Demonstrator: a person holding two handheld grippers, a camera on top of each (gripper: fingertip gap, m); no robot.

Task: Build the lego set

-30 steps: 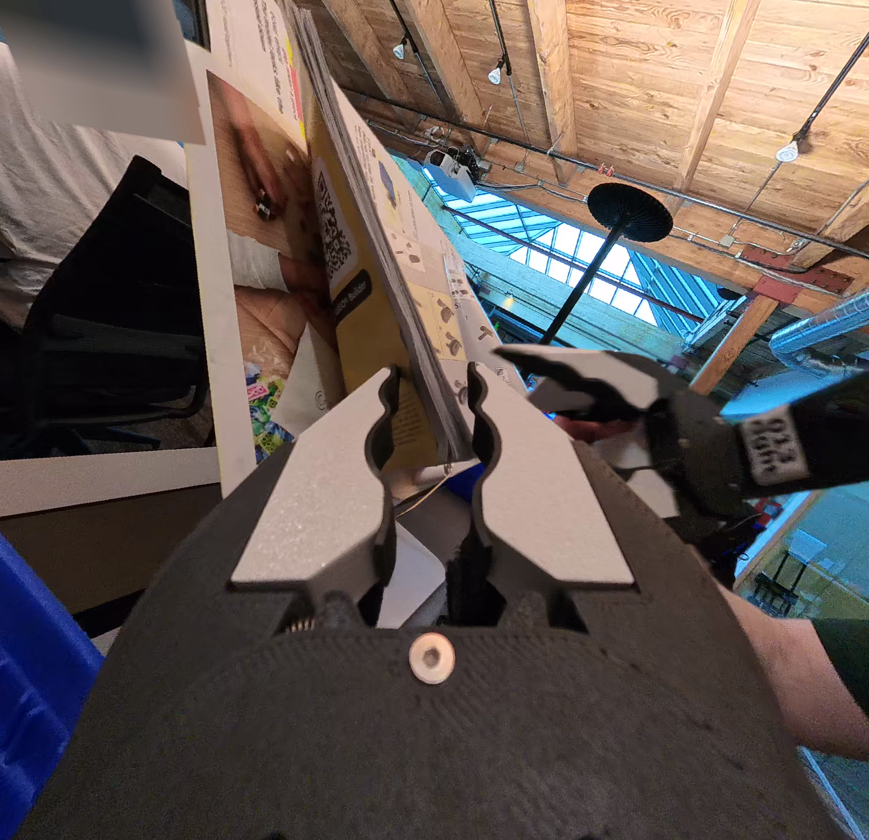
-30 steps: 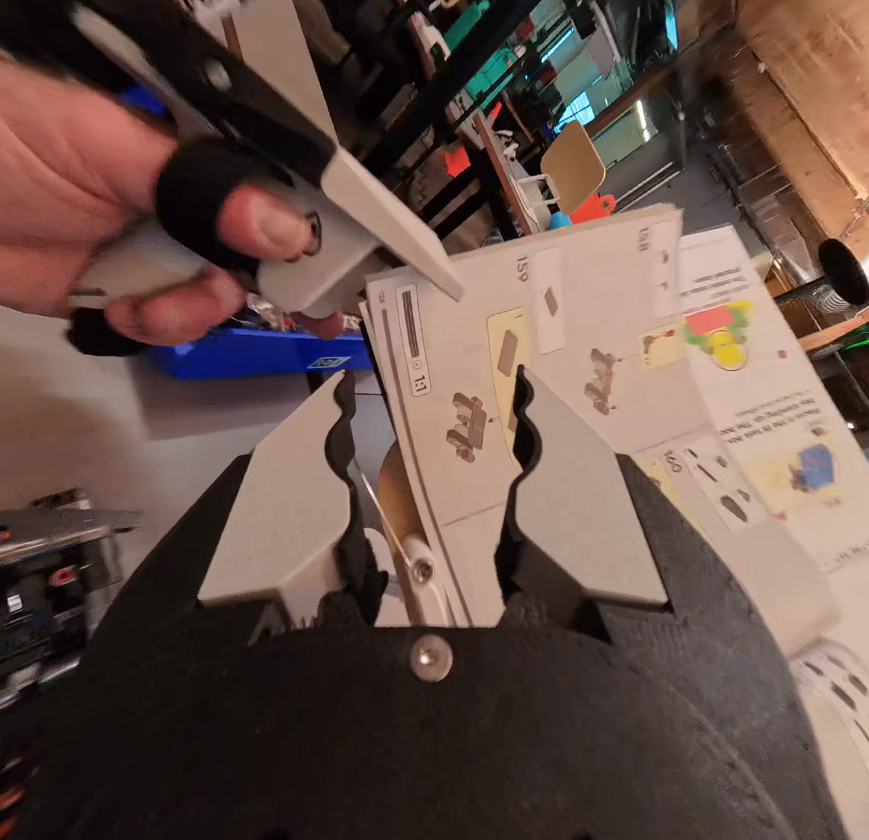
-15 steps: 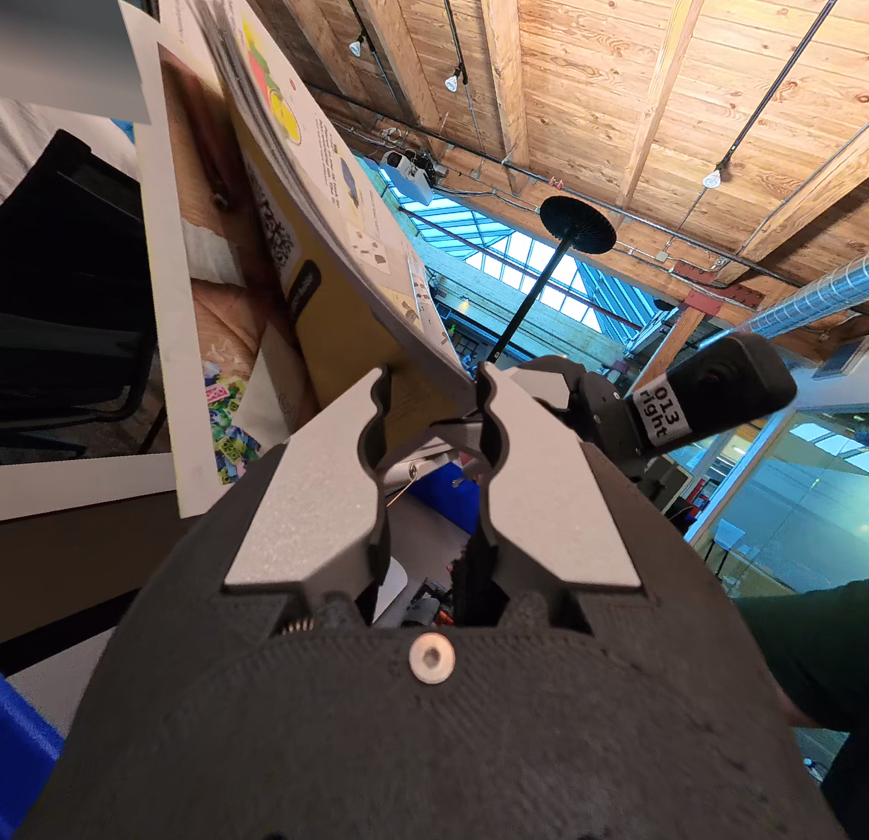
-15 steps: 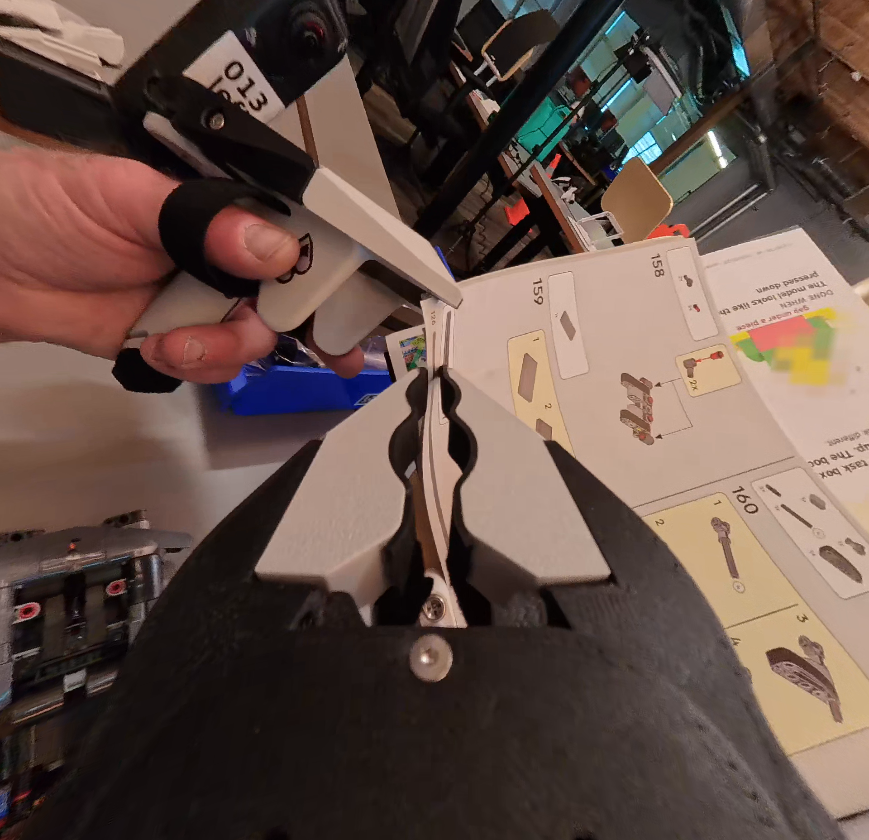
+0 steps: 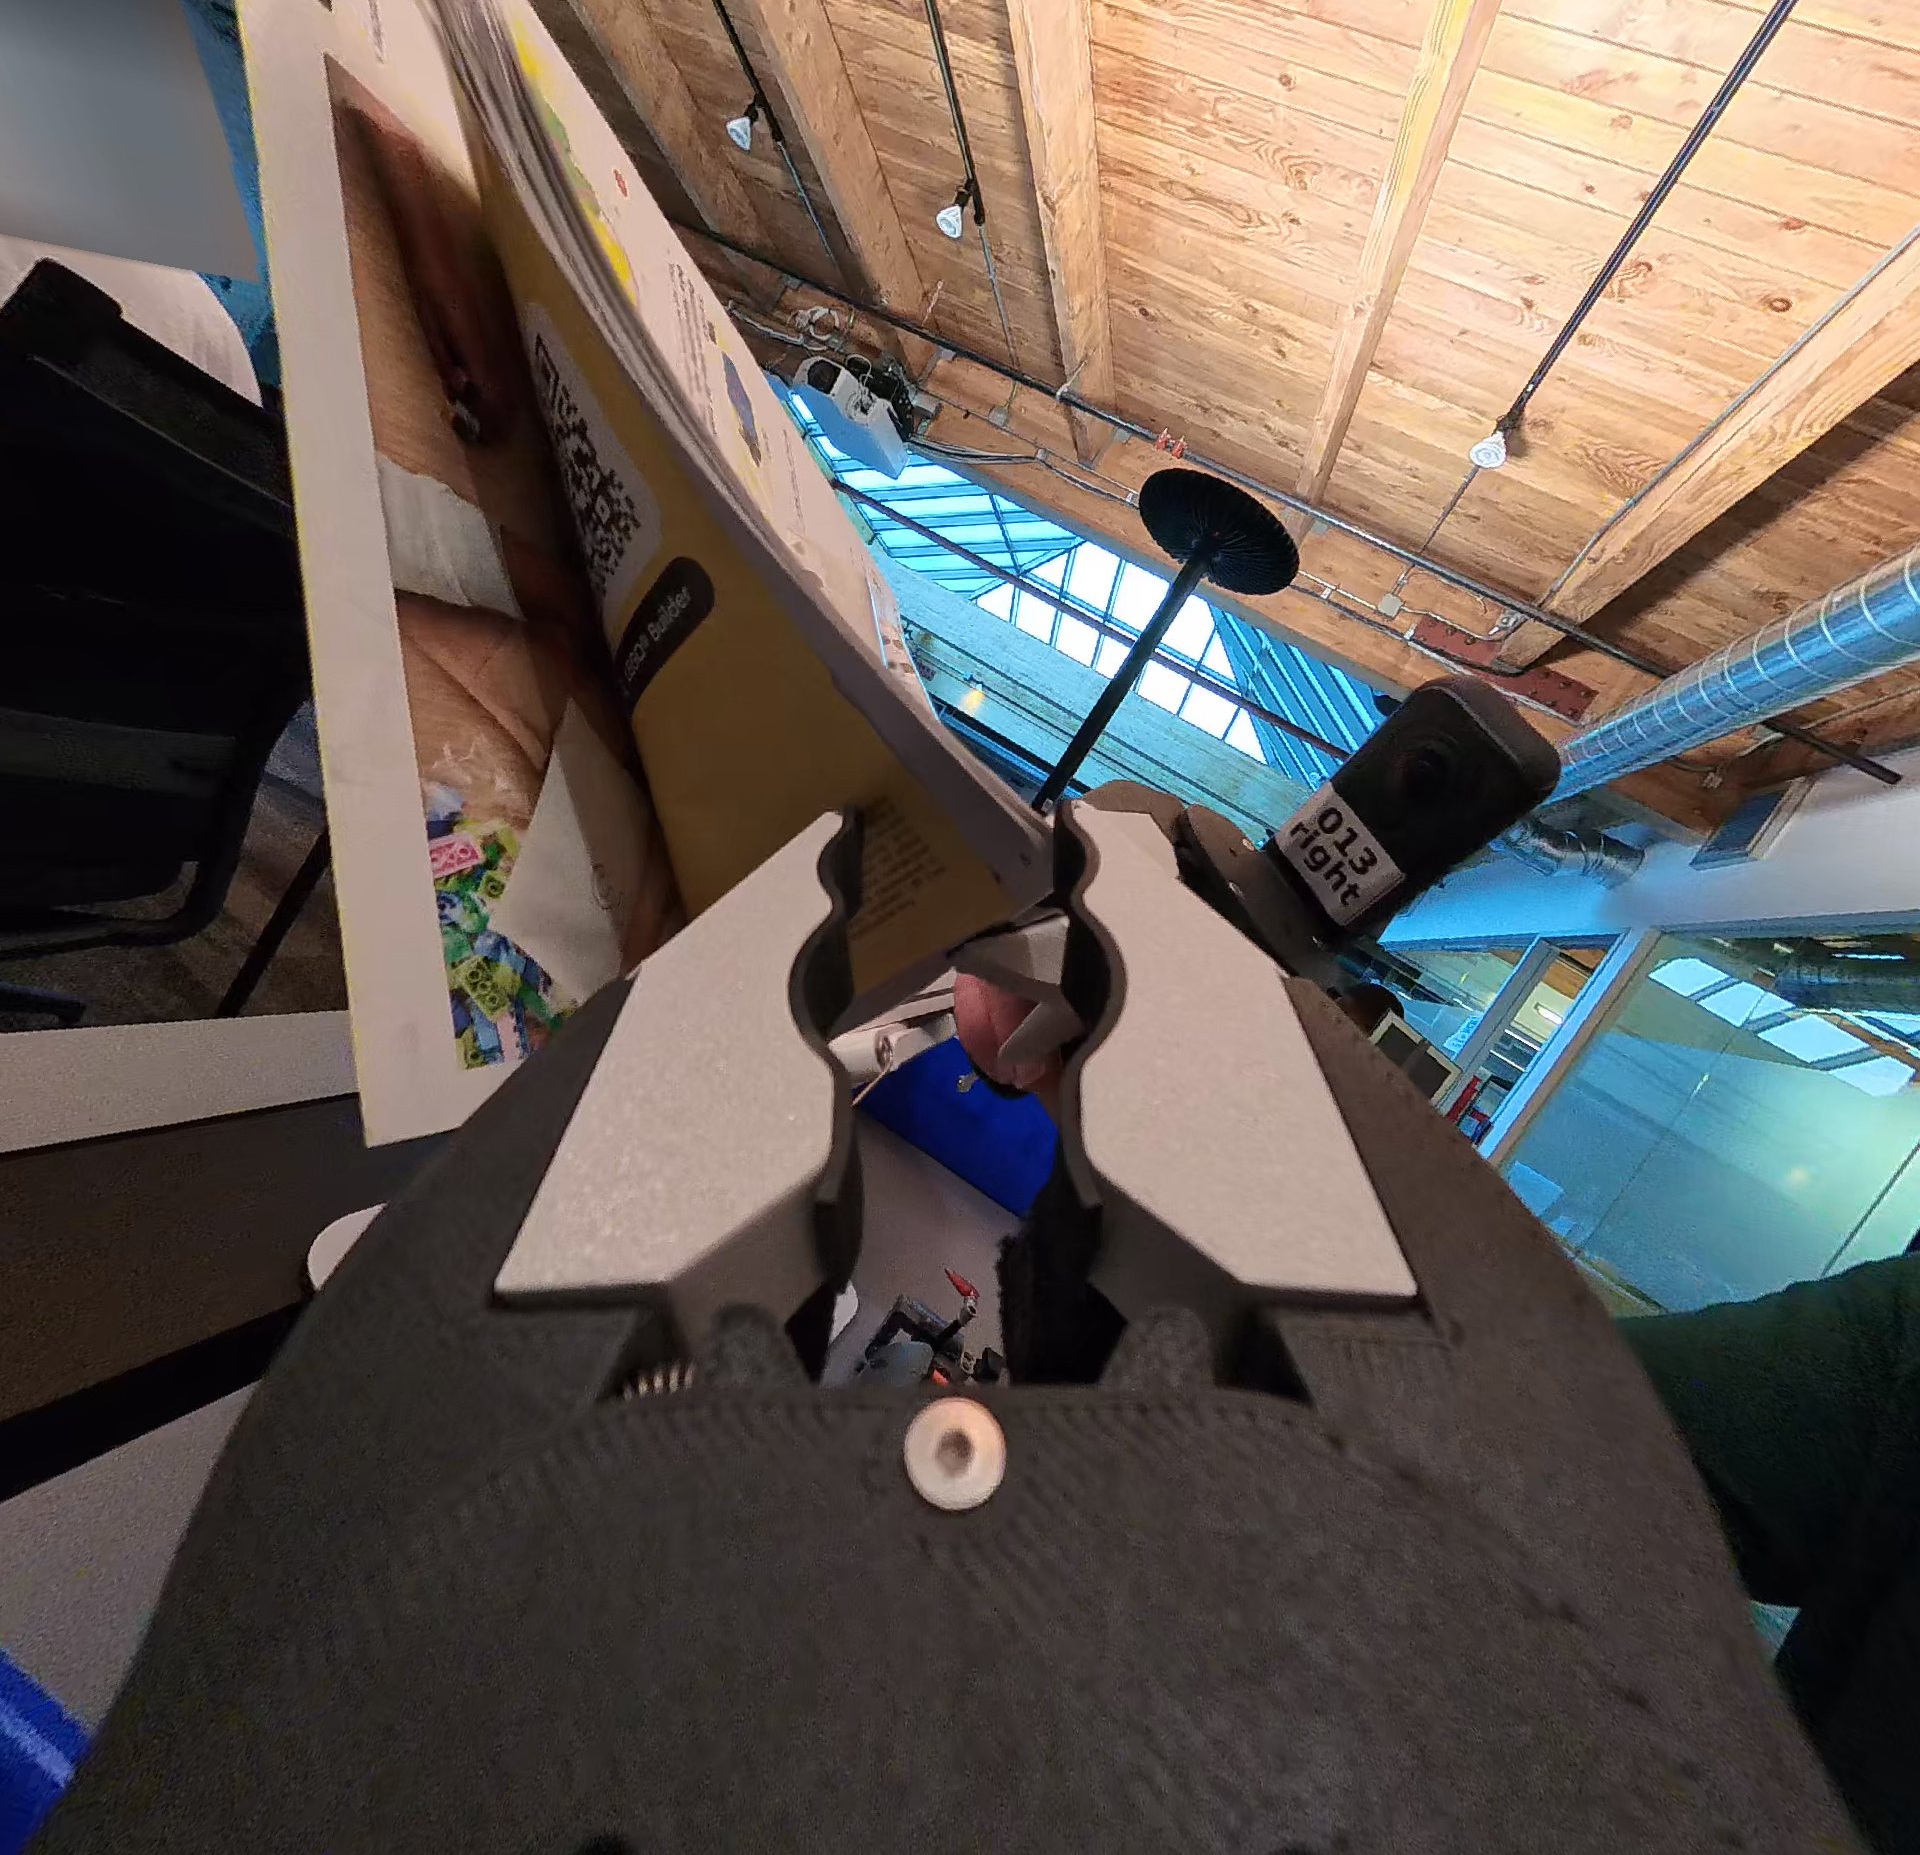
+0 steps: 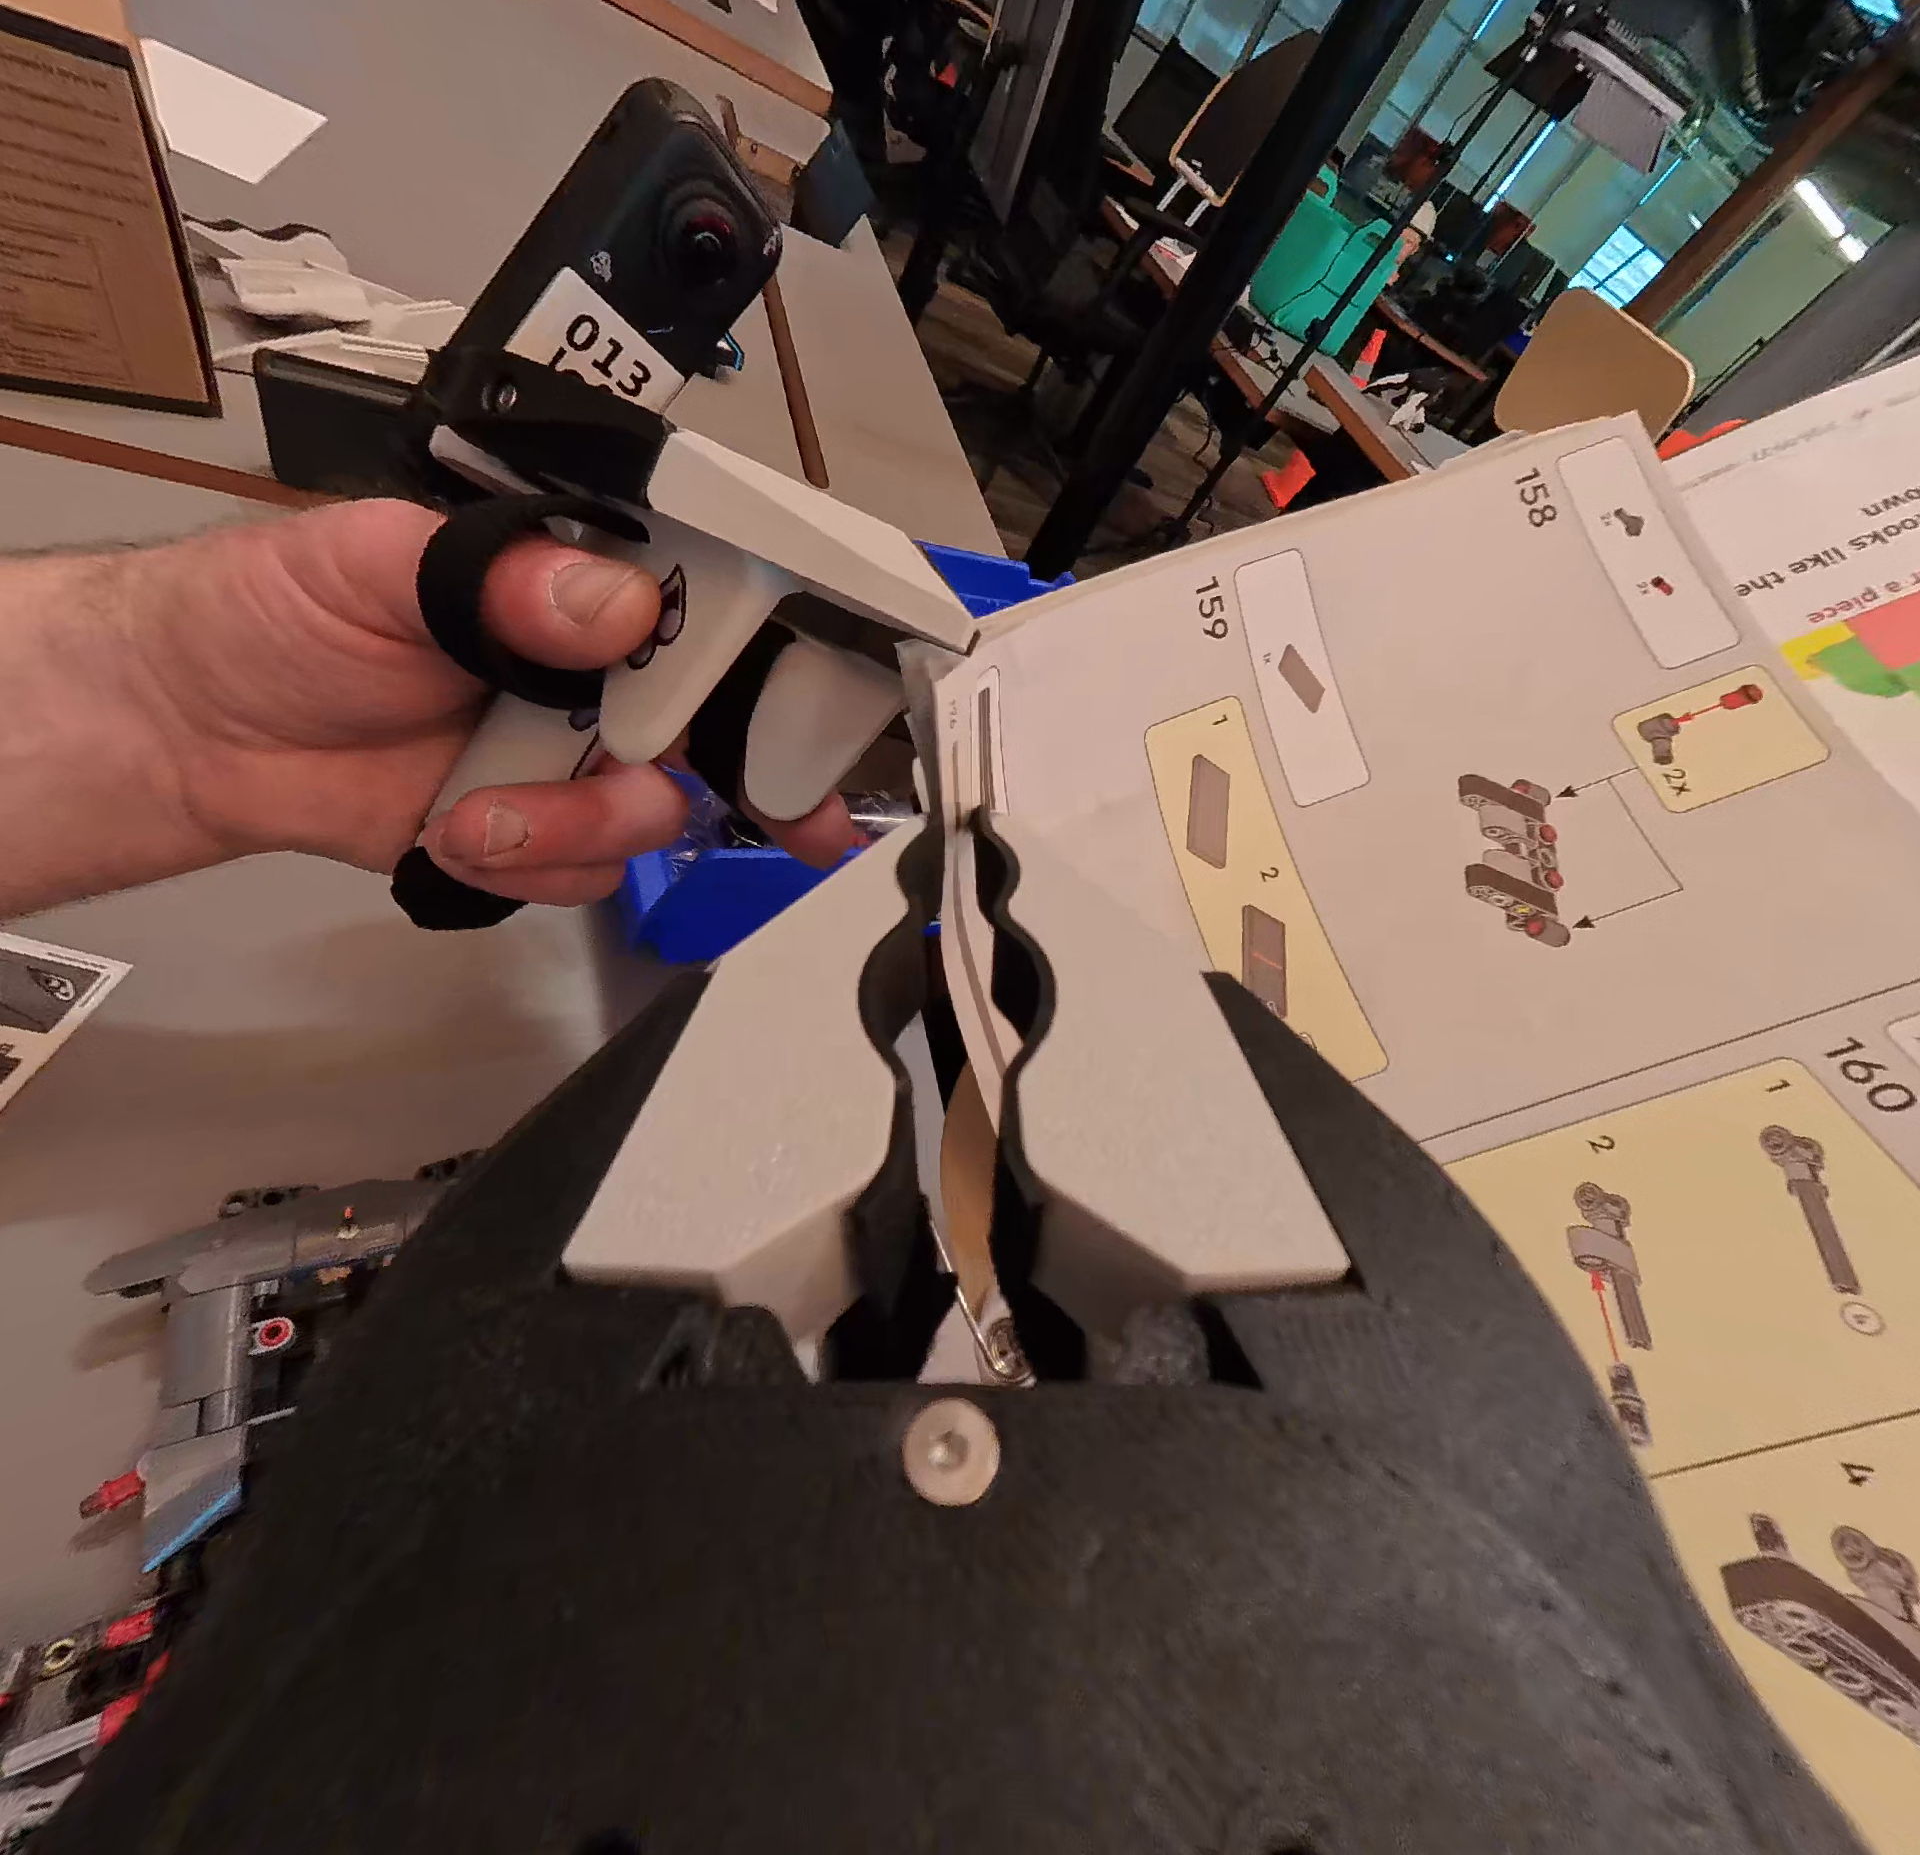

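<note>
The instruction booklet (image 6: 1455, 725) is held up off the table, open at pages of building steps. My right gripper (image 6: 961, 829) is shut on the edge of one page near the booklet's corner. My left gripper (image 5: 951, 829) is open; the booklet's thick lower edge (image 5: 935, 766) rests against its right fingertip, and the yellow back cover shows between the fingers. In the right wrist view the left gripper (image 6: 914, 662), held in a hand, has its fingertips at the booklet's corner. A partly built grey lego model (image 6: 239, 1317) lies on the table at lower left.
A blue parts bin (image 6: 748, 891) stands on the grey table (image 6: 260, 1026) behind the grippers, and also shows in the left wrist view (image 5: 966, 1119). A brown framed board (image 6: 83, 247) lies far left. A printed sheet (image 6: 42, 995) lies at the left edge. Left and right tips are no more than a few centimetres apart. My right gripper's tips are some 20 centimetres from the partly built grey lego model (image 6: 239, 1317).
My right gripper closed on a page of the booklet and still holds it. The booklet has swung up and left in the left wrist view. The left gripper stays open.
</note>
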